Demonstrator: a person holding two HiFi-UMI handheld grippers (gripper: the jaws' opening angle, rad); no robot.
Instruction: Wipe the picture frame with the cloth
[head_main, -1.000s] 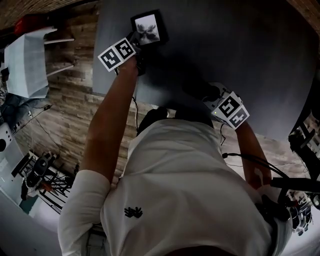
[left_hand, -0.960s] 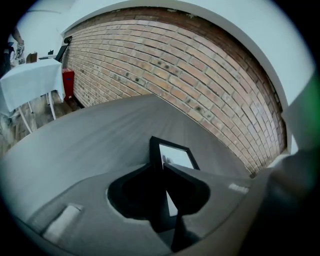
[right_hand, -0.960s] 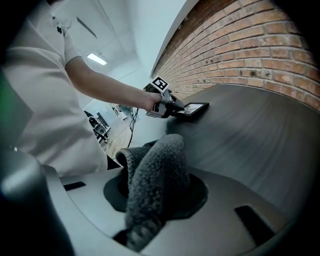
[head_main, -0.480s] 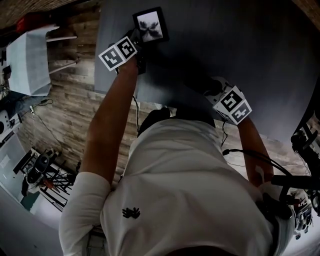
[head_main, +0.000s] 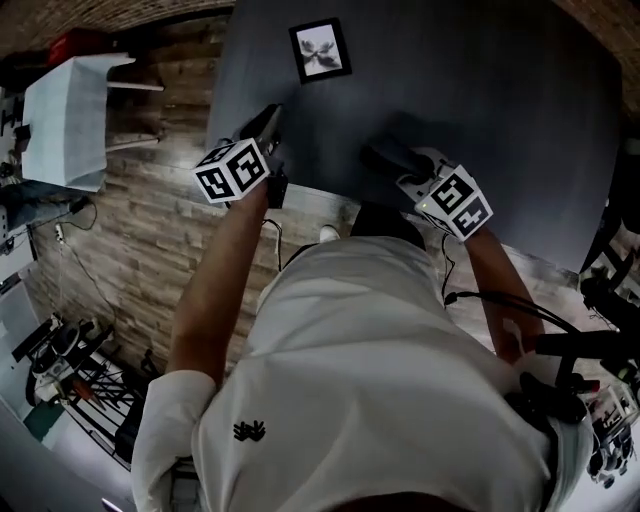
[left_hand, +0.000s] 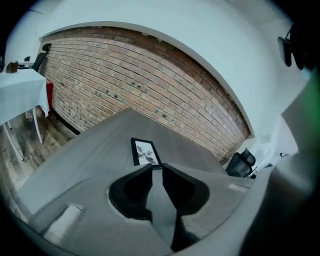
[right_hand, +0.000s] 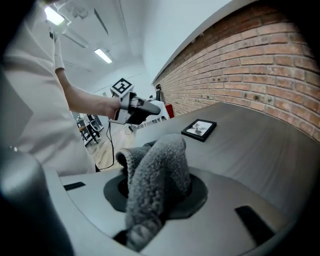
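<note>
Your right tool (head_main: 392, 160) is pinching the grey cloth (right_hand: 156, 170), which is bunched between its jaws. Your left tool (left_hand: 156, 166) is closing on nothing. Both hang well short of the picture frame (head_main: 320, 50), which lies flat on the table (head_main: 500, 120). You seem to be between approach and wipe, so next carry the cloth onto the frame's face.

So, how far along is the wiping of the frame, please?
Done: the cloth is clamped in the right gripper. In hand: both grippers hang clear of the frame, which lies flat on the table; the fingers of the left gripper are closing, empty. Left: bring the cloth to the frame; no wiping shows.
</note>
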